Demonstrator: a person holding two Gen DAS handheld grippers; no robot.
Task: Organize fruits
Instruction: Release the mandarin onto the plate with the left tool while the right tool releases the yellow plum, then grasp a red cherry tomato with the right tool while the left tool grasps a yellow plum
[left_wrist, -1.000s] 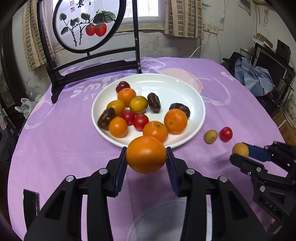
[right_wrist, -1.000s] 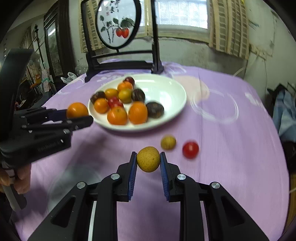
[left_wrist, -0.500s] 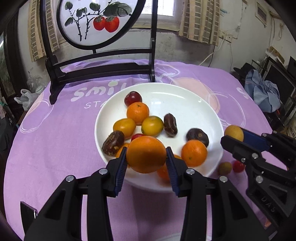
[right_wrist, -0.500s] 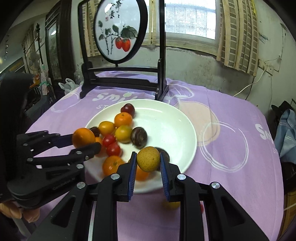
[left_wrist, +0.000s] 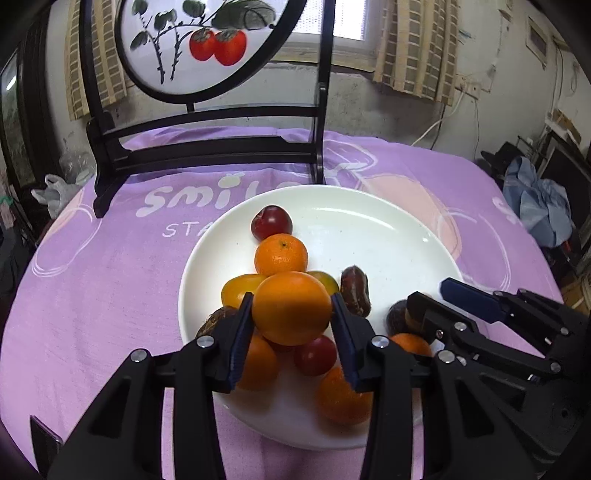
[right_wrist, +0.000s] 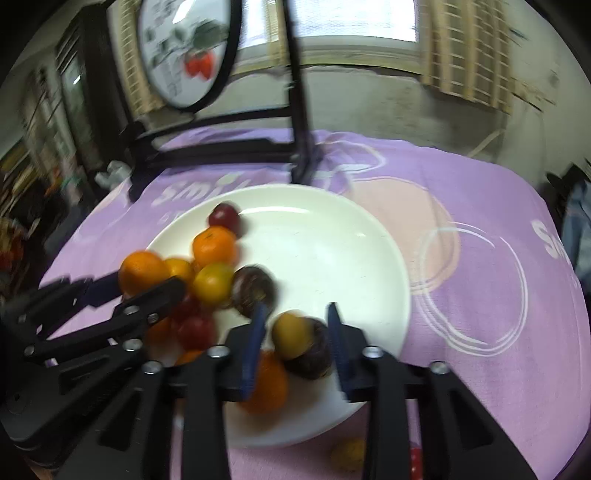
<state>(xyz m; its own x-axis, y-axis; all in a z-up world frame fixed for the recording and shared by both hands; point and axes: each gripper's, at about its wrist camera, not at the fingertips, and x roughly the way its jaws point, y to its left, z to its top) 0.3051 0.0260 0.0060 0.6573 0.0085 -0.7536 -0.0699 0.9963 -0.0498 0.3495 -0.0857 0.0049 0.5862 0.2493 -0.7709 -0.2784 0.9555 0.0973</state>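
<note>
My left gripper (left_wrist: 291, 317) is shut on a large orange (left_wrist: 291, 307) and holds it above the near half of the white plate (left_wrist: 388, 236). The plate holds several oranges, tomatoes and dark fruits. My right gripper (right_wrist: 297, 336) is open over the plate's (right_wrist: 332, 236) near right side. A small yellow fruit (right_wrist: 291, 334) sits between its fingers, apart from both pads, against a dark fruit (right_wrist: 314, 356). The right gripper also shows in the left wrist view (left_wrist: 436, 299), and the left gripper with its orange in the right wrist view (right_wrist: 142, 269).
A black stand with a round painted screen (left_wrist: 207, 40) stands behind the plate on the purple tablecloth (left_wrist: 92, 280). A small yellow fruit (right_wrist: 349, 454) and a red tomato (right_wrist: 415, 459) lie on the cloth near the plate's front edge. Clothes are piled at the right (left_wrist: 539, 206).
Both grippers moved forward over the plate. My right gripper opened and let go of the yellow fruit, which now lies among the plate's fruits. My left gripper still holds the orange.
</note>
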